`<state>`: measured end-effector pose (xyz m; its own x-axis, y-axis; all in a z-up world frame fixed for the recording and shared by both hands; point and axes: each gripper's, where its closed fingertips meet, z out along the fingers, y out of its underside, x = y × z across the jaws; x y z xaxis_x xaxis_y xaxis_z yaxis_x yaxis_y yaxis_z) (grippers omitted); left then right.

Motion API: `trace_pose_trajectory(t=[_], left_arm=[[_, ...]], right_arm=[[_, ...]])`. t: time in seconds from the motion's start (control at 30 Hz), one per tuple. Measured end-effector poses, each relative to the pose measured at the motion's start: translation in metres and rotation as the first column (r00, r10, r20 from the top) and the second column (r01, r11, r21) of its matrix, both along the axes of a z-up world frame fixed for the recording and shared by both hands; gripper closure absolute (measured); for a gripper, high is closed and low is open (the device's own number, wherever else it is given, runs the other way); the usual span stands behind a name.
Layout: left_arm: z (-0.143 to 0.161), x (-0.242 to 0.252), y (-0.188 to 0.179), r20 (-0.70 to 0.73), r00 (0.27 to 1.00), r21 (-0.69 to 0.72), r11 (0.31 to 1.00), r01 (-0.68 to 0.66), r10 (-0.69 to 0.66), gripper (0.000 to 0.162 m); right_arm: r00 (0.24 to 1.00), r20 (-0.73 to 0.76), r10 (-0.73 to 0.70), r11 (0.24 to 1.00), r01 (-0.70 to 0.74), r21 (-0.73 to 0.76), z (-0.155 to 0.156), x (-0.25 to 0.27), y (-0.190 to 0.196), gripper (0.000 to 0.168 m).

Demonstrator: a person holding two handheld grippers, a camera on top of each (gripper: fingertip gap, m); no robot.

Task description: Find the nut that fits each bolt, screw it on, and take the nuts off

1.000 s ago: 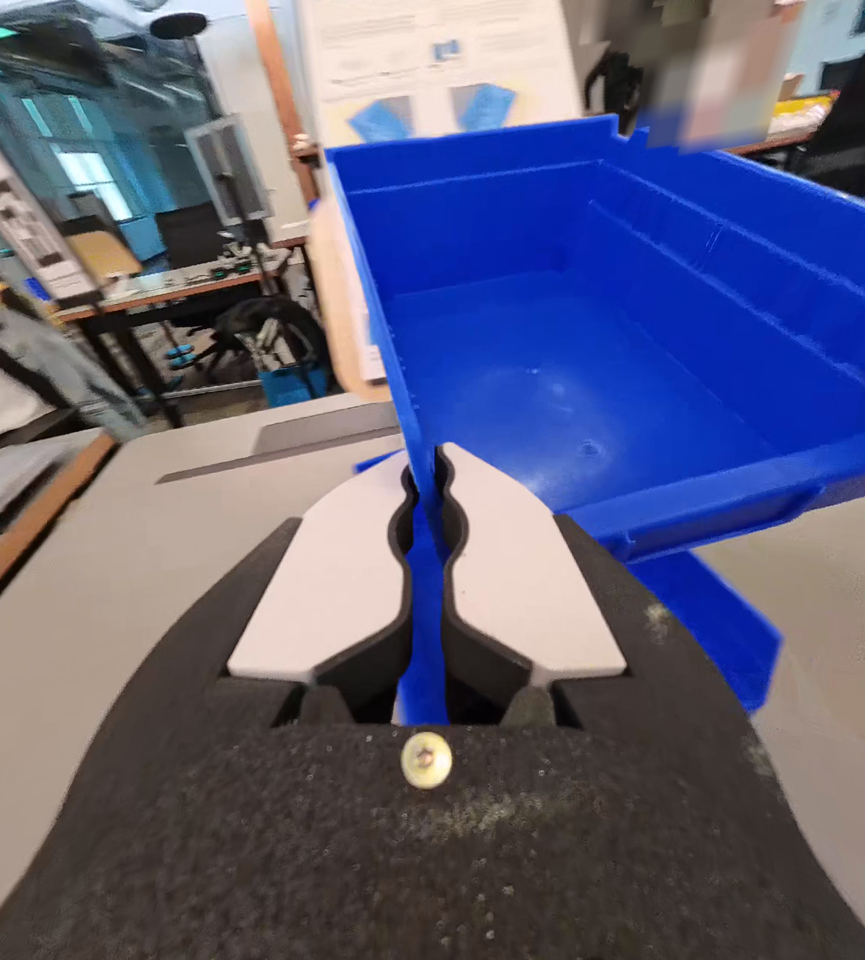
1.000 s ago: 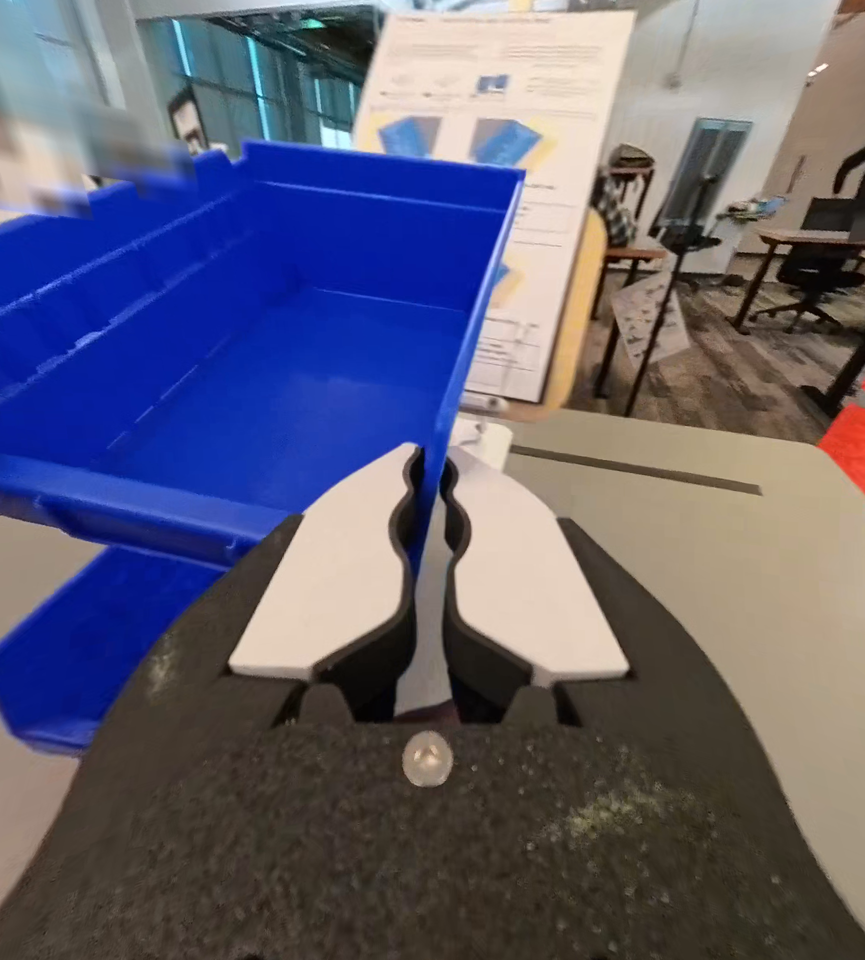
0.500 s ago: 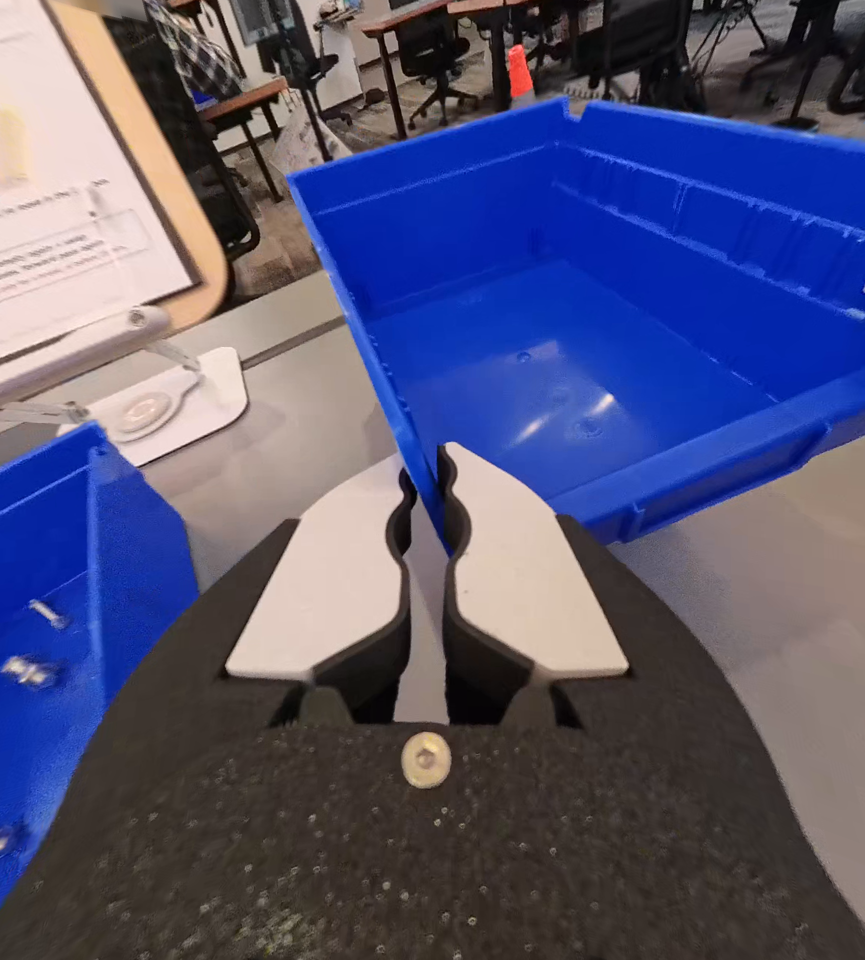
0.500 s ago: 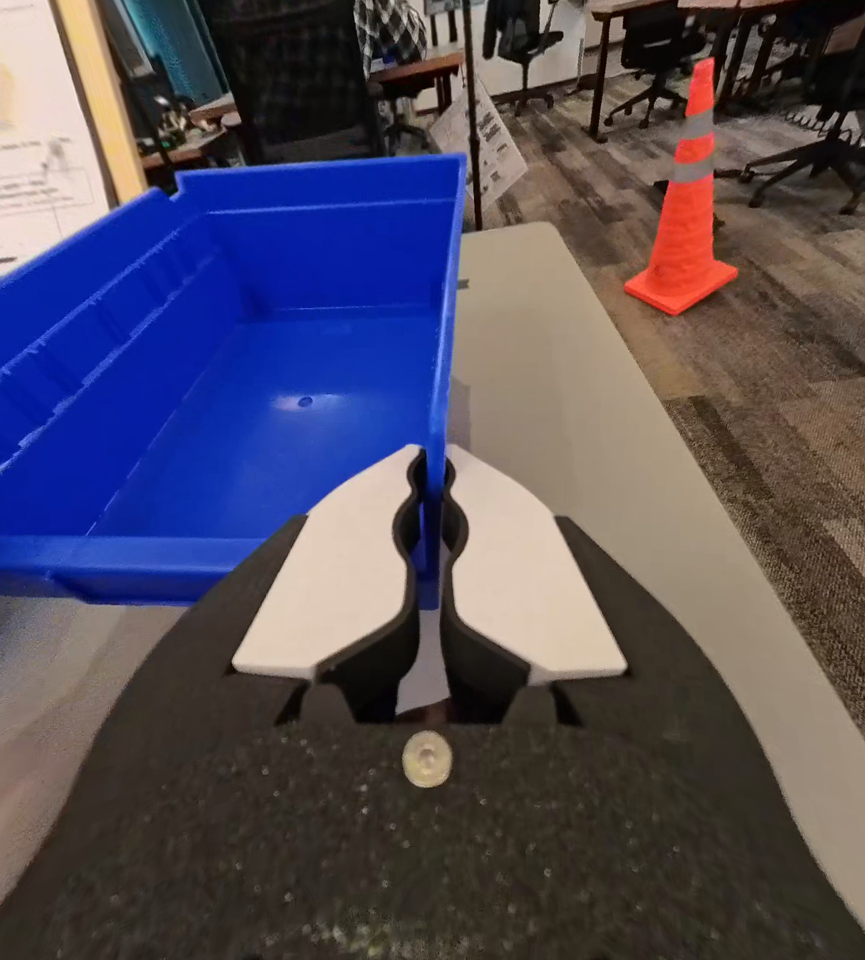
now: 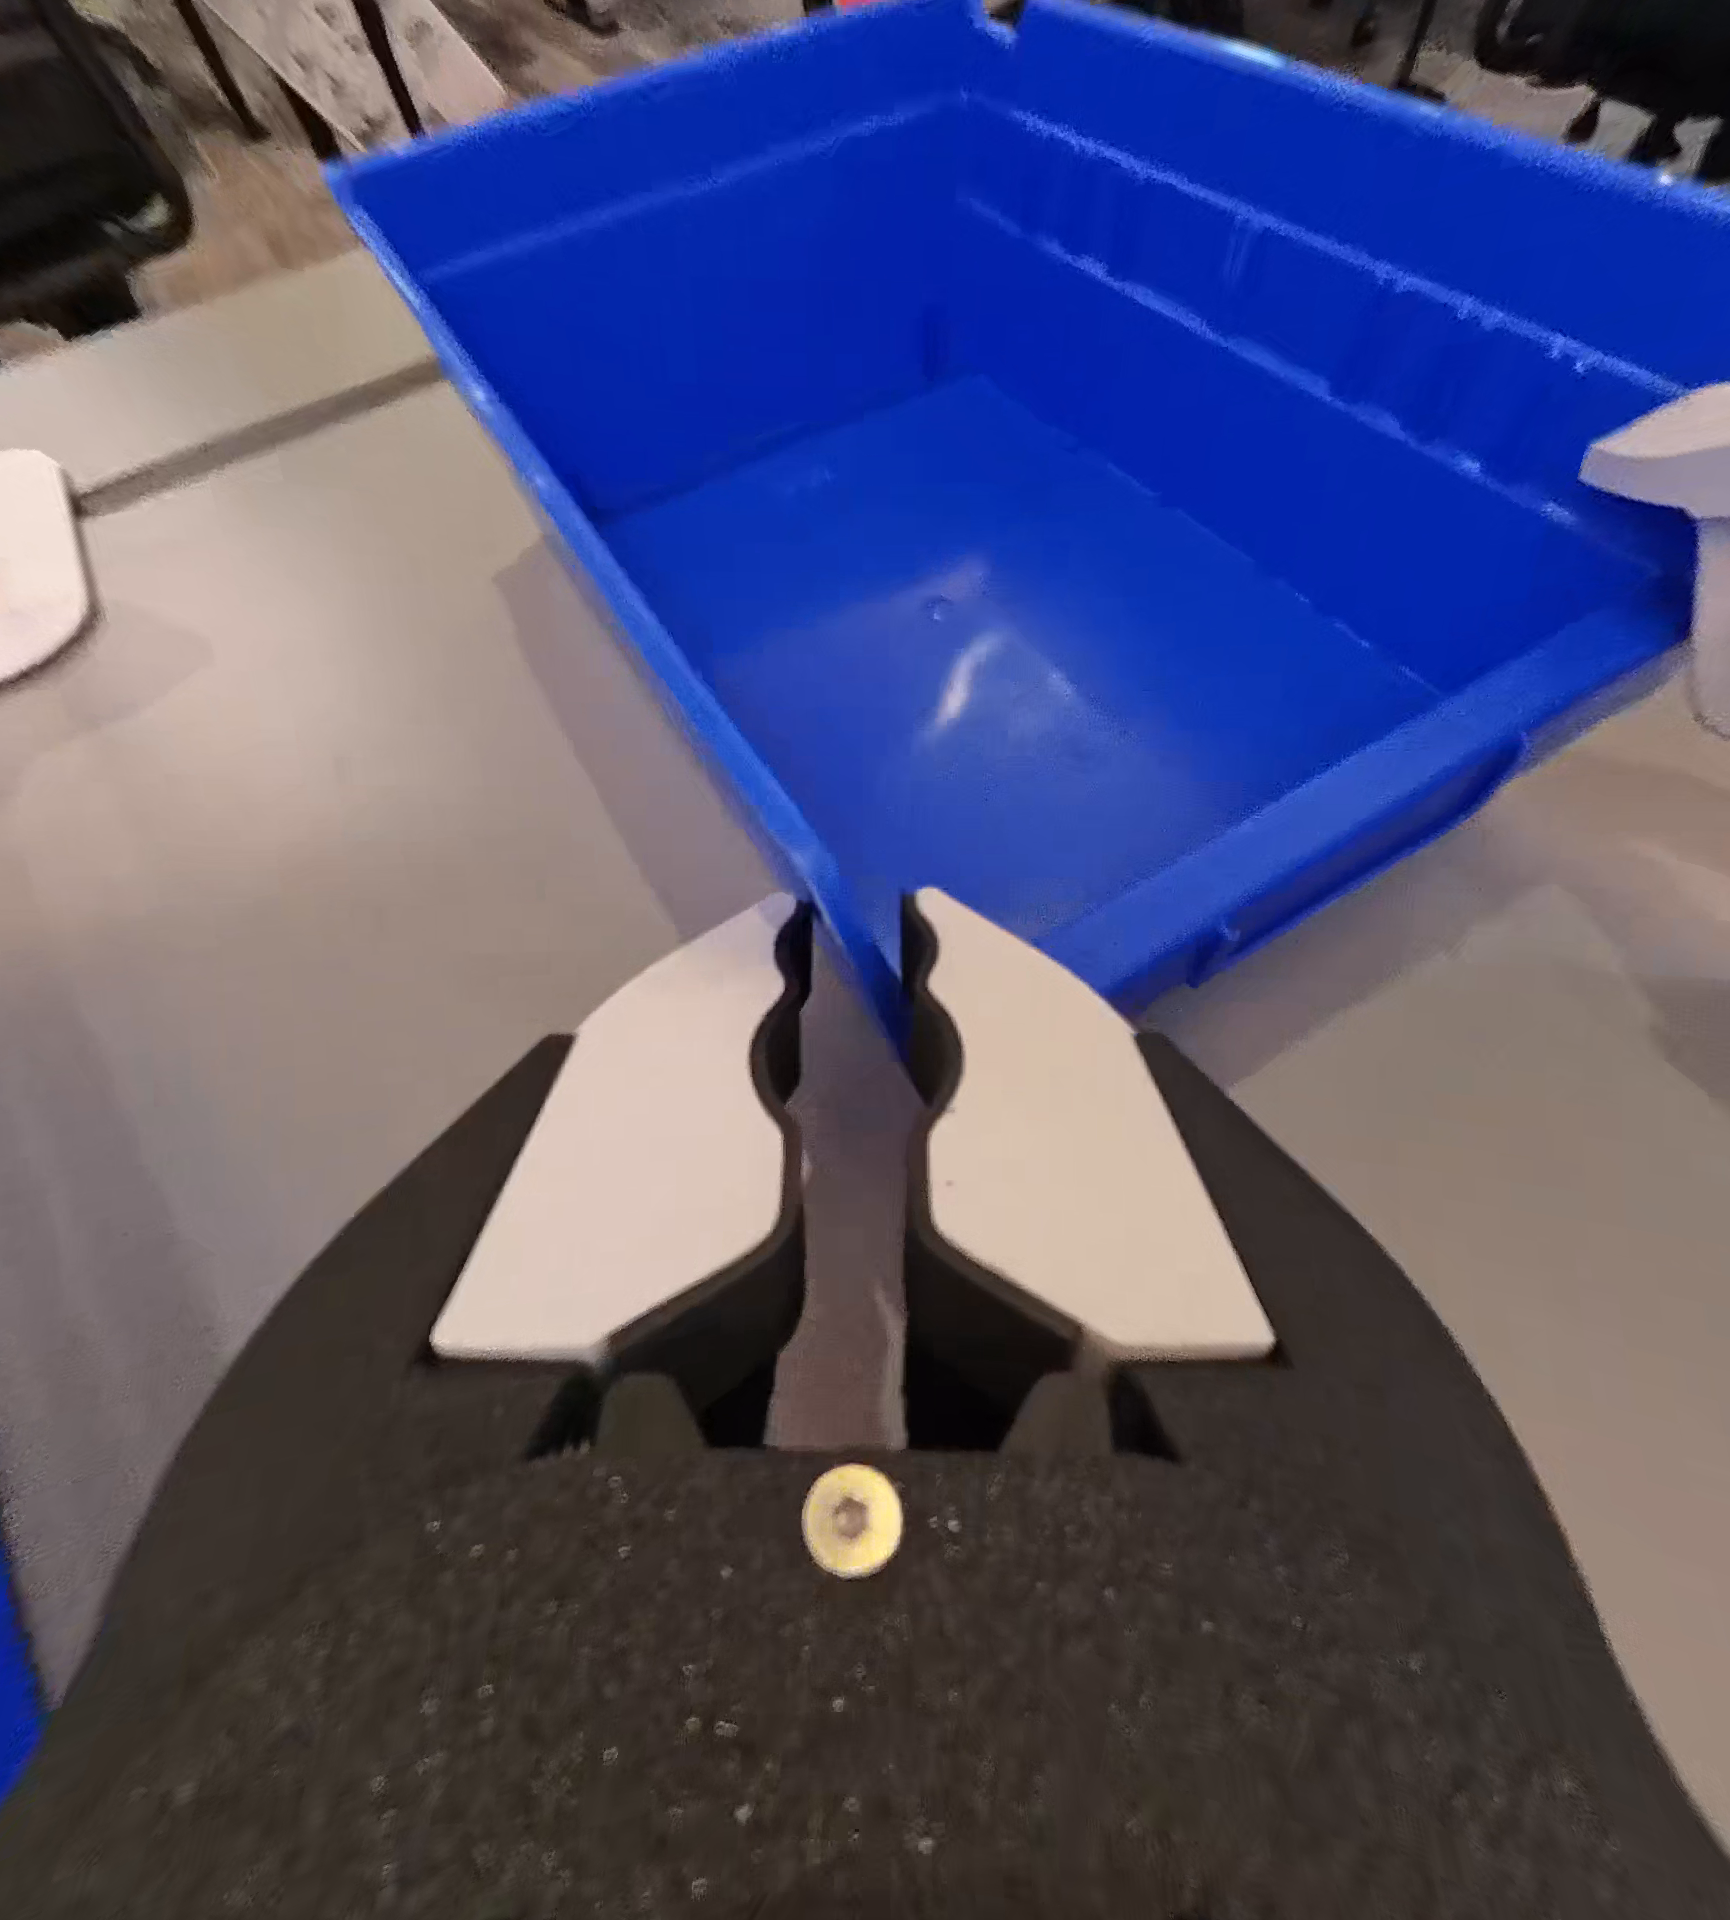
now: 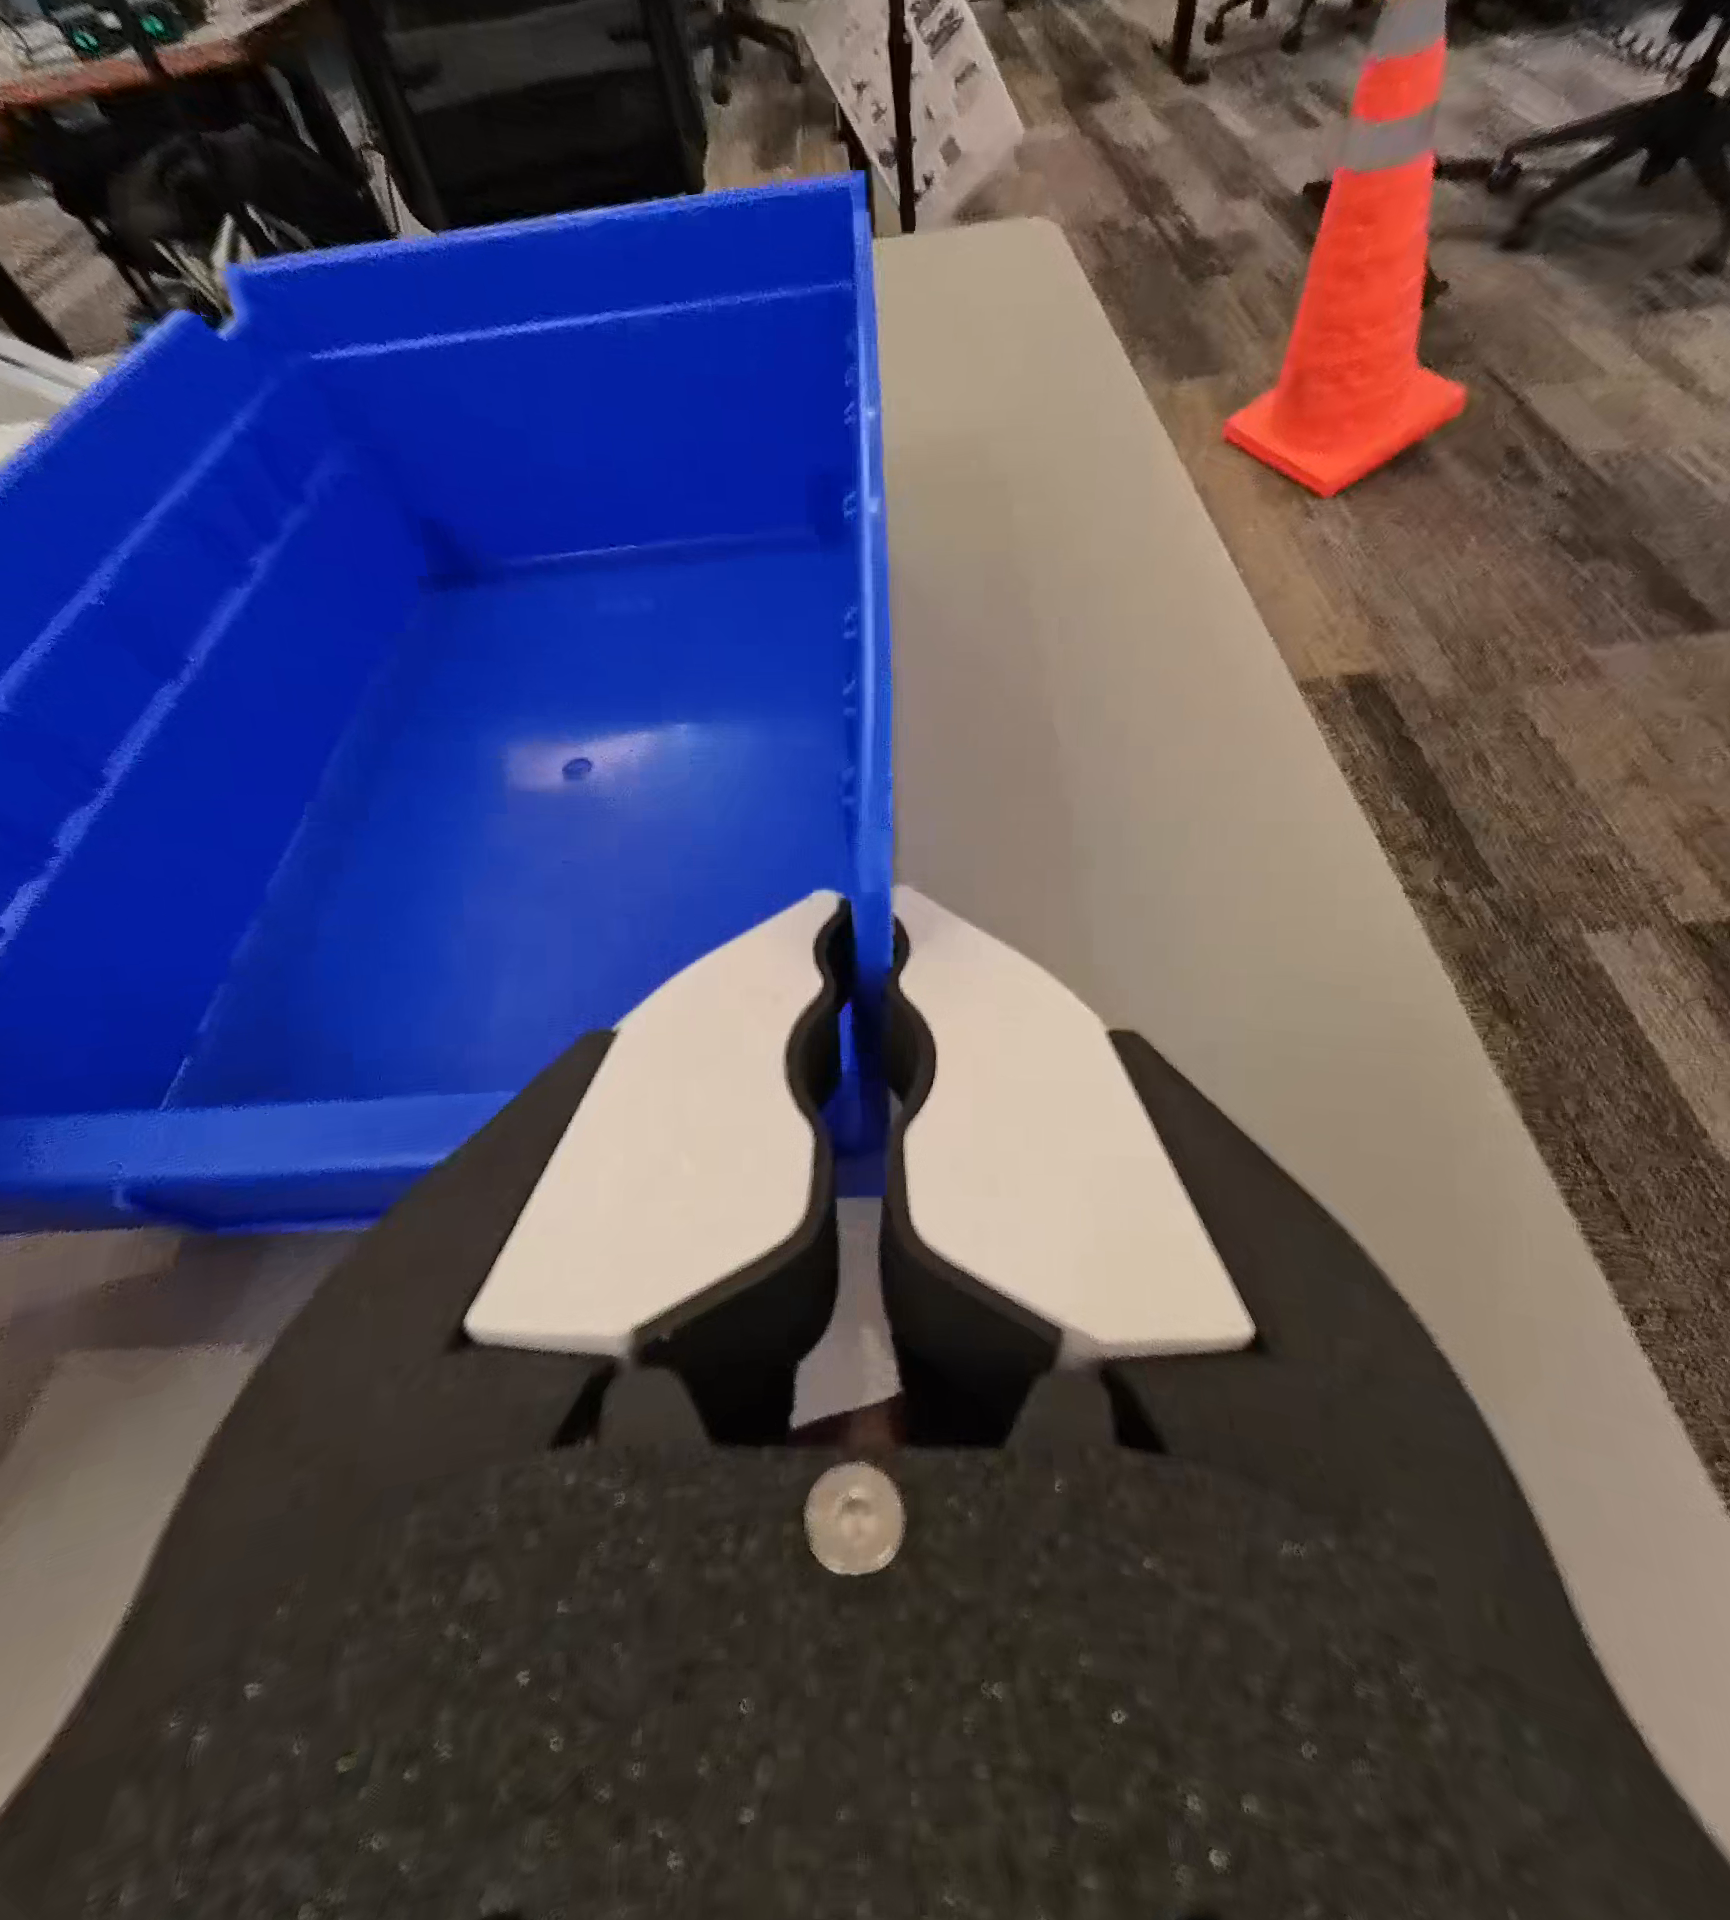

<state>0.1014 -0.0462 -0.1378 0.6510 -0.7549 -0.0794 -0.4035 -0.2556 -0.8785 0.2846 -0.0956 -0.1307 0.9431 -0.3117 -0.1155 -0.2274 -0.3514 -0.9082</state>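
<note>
Both grippers, left gripper [image 5: 853,940] and right gripper [image 6: 869,930], have jaws pinched on the empty blue bin's [image 5: 996,644] near side walls, so lower it level onto the bench [image 5: 269,831].

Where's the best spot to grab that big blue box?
By the thin upright side walls near the front corners. The blue bin is wide, open-topped and empty, so one gripper per side suits it: the right gripper from the right, the left gripper from the left, fingers astride each wall.
</note>
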Motion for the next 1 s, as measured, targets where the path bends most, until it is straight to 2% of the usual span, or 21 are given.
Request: trace_pose_trajectory(t=[0.07,0.1,0.13,0.23,0.3,0.37,0.43,0.5,0.57,0.63,0.77,0.83,0.87,0.9,0.93,1.0], left_arm=[[-0.001,-0.003,-0.008,0.017,0.999,-0.032,0.999,0.041,-0.041,0.137],[0.001,-0.010,-0.014,0.026,0.998,-0.050,0.997,0.056,-0.055,0.124],[0.005,-0.020,-0.020,0.036,0.997,-0.057,0.996,0.073,-0.071,0.112],[0.034,-0.072,-0.046,0.135,0.982,-0.076,0.987,0.145,-0.134,0.110],[0.059,-0.126,-0.051,0.213,0.970,-0.085,0.987,0.136,-0.116,0.110],[0.079,-0.195,-0.034,0.225,0.974,-0.040,0.999,0.031,-0.021,0.111],[0.083,-0.273,-0.002,0.174,0.974,0.013,0.989,-0.149,0.145,0.112],[0.076,-0.341,0.024,0.132,0.945,0.027,0.952,-0.305,0.299,0.108],[0.061,-0.375,0.033,0.146,0.923,-0.030,0.934,-0.356,0.356,0.106],[0.043,-0.387,0.040,0.154,0.914,-0.072,0.927,-0.369,0.376,0.106],[0.010,-0.373,0.050,0.177,0.923,-0.187,0.932,-0.310,0.343,0.111],[0.000,-0.363,0.051,0.169,0.930,-0.232,0.930,-0.284,0.326,0.124],[-0.001,-0.364,0.053,0.156,0.928,-0.227,0.926,-0.300,0.339,0.125],[0.001,-0.370,0.054,0.136,0.921,-0.222,0.918,-0.329,0.364,0.139],[0.004,-0.377,0.055,0.104,0.921,-0.188,0.916,-0.353,0.376,0.148],[0.008,-0.397,0.059,0.025,0.905,-0.109,0.901,-0.419,0.424,0.157]], right_arm=[[0.999,-0.052,0.002,1.000,-0.001,0.012,0.000,0.001,0.001,0.165],[0.998,-0.054,-0.016,1.000,0.017,0.008,0.000,0.002,-0.001,0.160],[0.998,-0.042,-0.048,0.999,0.048,0.012,0.002,0.005,-0.005,0.147],[0.991,0.072,-0.113,0.993,0.109,0.053,0.026,-0.007,-0.019,0.133],[0.968,0.220,-0.122,0.988,0.096,0.125,0.062,-0.036,-0.020,0.131],[0.955,0.295,-0.007,0.981,-0.050,0.186,0.095,-0.101,-0.009,0.133],[0.943,0.249,0.222,0.931,-0.281,0.233,0.104,-0.196,0.009,0.136],[0.883,0.138,0.450,0.850,-0.470,0.238,0.086,-0.295,0.023,0.136],[0.865,0.146,0.481,0.850,-0.501,0.166,0.058,-0.346,0.040,0.133],[0.854,0.143,0.500,0.851,-0.515,0.102,0.038,-0.378,0.052,0.129],[0.912,0.042,0.409,0.911,-0.411,0.032,0.005,-0.387,0.069,0.144],[0.931,-0.009,0.365,0.929,-0.364,0.062,0.002,-0.383,0.074,0.149],[0.946,-0.031,0.323,0.944,-0.320,0.077,0.004,-0.379,0.075,0.158],[0.958,-0.033,0.285,0.956,-0.282,0.079,0.005,-0.375,0.075,0.164],[0.960,-0.037,0.277,0.957,-0.273,0.096,0.008,-0.379,0.075,0.164],[0.965,-0.021,0.260,0.959,-0.256,0.118,0.013,-0.396,0.075,0.164]])
